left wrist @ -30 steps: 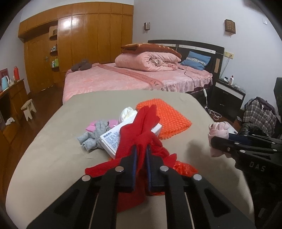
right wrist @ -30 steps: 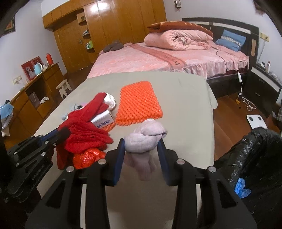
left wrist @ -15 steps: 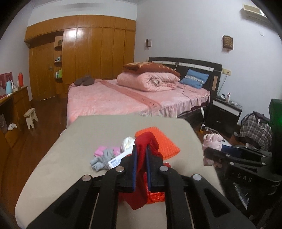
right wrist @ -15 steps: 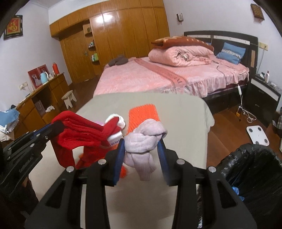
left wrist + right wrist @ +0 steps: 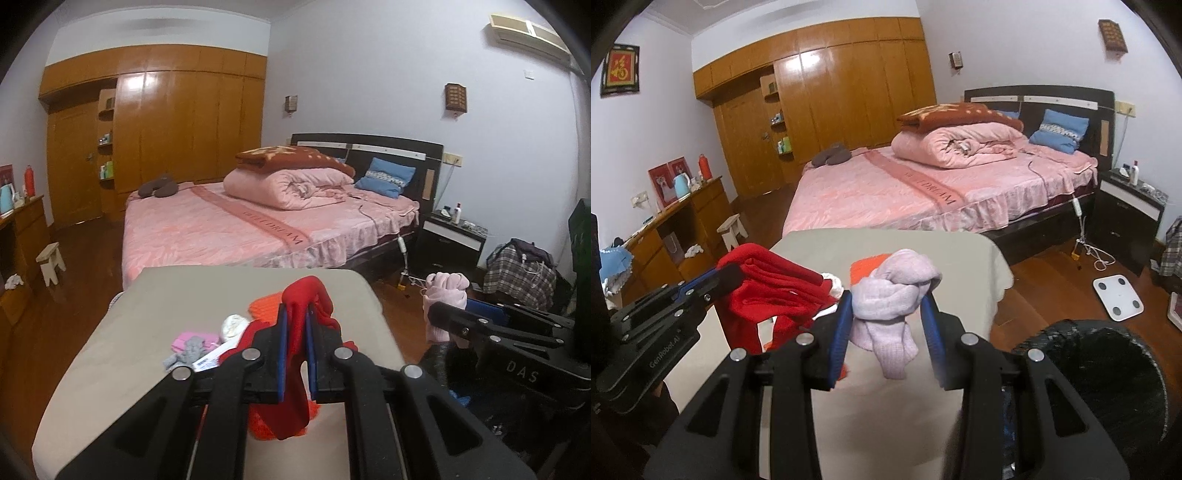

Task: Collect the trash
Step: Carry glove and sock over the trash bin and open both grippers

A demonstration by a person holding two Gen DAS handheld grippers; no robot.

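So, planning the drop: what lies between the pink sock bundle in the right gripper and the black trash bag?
In the right wrist view, only the right gripper's own finger lies between the pink sock bundle and the black trash bag.

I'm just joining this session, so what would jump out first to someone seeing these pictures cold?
The left gripper pinches a bright red cloth above the beige table, while the right gripper clamps a knotted pale pink sock. A black-lined trash bin gapes at lower right, and a pink bed fills the background.
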